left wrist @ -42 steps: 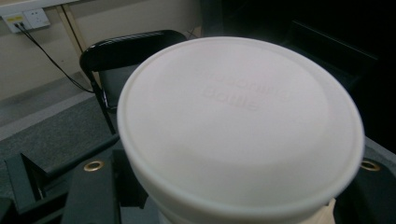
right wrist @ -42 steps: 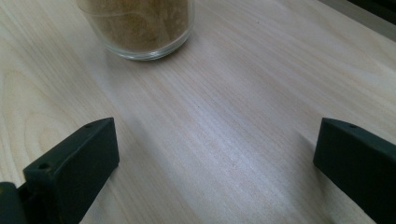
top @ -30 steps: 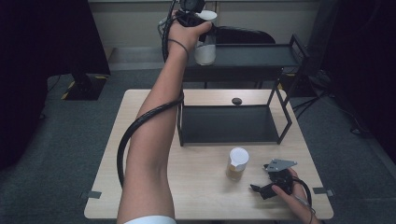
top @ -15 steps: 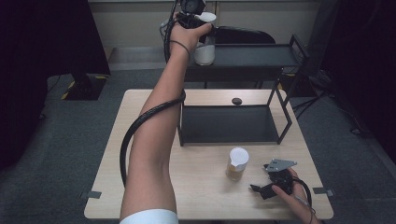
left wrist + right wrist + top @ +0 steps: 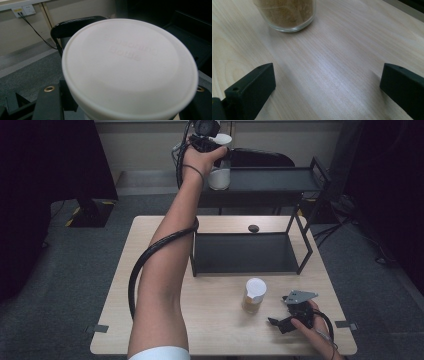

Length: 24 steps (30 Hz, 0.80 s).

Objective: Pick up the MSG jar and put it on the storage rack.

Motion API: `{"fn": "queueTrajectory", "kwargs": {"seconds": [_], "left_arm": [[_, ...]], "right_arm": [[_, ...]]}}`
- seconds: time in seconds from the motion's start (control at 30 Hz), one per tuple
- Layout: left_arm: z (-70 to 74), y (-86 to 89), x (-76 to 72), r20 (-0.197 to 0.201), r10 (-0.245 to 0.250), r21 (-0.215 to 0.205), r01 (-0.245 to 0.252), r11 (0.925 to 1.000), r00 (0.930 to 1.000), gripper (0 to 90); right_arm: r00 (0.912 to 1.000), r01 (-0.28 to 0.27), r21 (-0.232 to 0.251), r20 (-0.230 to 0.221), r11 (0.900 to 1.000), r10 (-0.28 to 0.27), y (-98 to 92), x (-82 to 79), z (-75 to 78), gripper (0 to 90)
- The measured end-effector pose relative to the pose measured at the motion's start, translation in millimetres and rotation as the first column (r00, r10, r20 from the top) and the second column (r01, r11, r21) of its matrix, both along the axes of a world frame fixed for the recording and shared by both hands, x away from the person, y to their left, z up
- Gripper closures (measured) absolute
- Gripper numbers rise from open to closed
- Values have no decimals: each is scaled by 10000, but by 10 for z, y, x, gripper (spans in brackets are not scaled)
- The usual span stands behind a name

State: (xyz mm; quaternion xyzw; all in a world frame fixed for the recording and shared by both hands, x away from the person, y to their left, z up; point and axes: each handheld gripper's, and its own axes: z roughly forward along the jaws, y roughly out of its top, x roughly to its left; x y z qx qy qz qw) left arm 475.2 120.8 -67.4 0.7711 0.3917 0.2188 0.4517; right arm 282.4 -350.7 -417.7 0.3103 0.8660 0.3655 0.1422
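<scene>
My left gripper [image 5: 216,156] reaches far over the table, up at the left end of the black rack's top shelf [image 5: 280,180]. It is shut on a jar with a white lid [image 5: 220,176]. In the left gripper view the lid [image 5: 130,65] sits close between the black fingers [image 5: 48,105]. My right gripper [image 5: 281,314] rests on the table near the front right, jaws wide open with nothing between them. A glass jar of brown powder with a white lid [image 5: 252,296] stands just to its left. In the right gripper view the powder jar [image 5: 287,15] is ahead of the open right gripper [image 5: 327,85].
The rack's lower shelf [image 5: 245,252] lies on the middle of the wooden table [image 5: 225,332]. A small dark object [image 5: 253,228] lies on the table behind the rack. A black chair [image 5: 260,157] stands beyond the table.
</scene>
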Motion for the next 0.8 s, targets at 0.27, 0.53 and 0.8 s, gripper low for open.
{"fn": "queueTrajectory", "kwargs": {"seconds": [0.27, 0.53, 0.8], "left_arm": [[-31, -40, -20, 61, 315, -91, -315, 9995, 9995, 235], [-55, -48, -86, -98, 529, -260, -531, 9983, 9986, 81], [-97, -25, -208, 6, 562, -290, -561, 9980, 9984, 25]], "right_arm": [[10000, 1, 0, 0, 10000, -1, 0, 0, 0, 0], [10000, -1, -1, -1, 10000, 1, 0, 0, 0, 0], [10000, 0, -2, -4, 10000, 0, 0, 0, 1, 0]]}}
